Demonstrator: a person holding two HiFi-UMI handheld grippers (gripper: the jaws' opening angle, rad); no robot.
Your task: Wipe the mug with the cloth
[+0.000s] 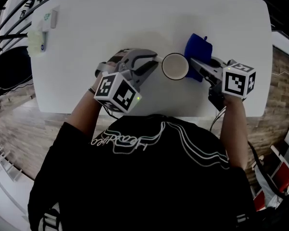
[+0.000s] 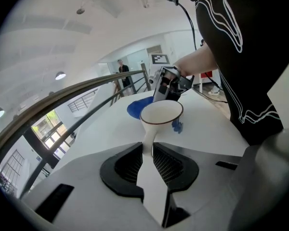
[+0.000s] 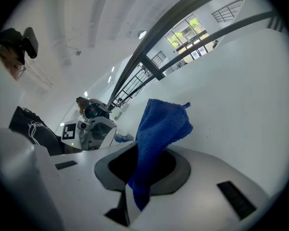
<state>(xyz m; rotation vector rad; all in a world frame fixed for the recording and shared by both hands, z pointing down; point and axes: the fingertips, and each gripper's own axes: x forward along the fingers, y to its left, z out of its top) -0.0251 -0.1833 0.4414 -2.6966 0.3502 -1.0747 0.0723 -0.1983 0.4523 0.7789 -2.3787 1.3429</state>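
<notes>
A white mug [image 1: 175, 66] with a dark rim is near the front of the white table [image 1: 115, 13]. My left gripper [image 1: 155, 62] is shut on its handle; in the left gripper view the mug [image 2: 161, 115] sticks out past the jaws, with my left gripper [image 2: 148, 150] clamped on the handle. My right gripper [image 1: 193, 62] is shut on a blue cloth [image 1: 198, 48] just right of the mug. In the right gripper view the cloth [image 3: 160, 126] rises folded from between the jaws of my right gripper [image 3: 138, 174]. The cloth [image 2: 139, 106] lies behind the mug and appears to touch its side.
A small white and green object [image 1: 41, 32] lies at the table's far left corner. The table's front edge runs just below both grippers. Each gripper faces the other: the right one [image 2: 171, 83] shows beyond the mug, the left one [image 3: 94, 129] beside the cloth.
</notes>
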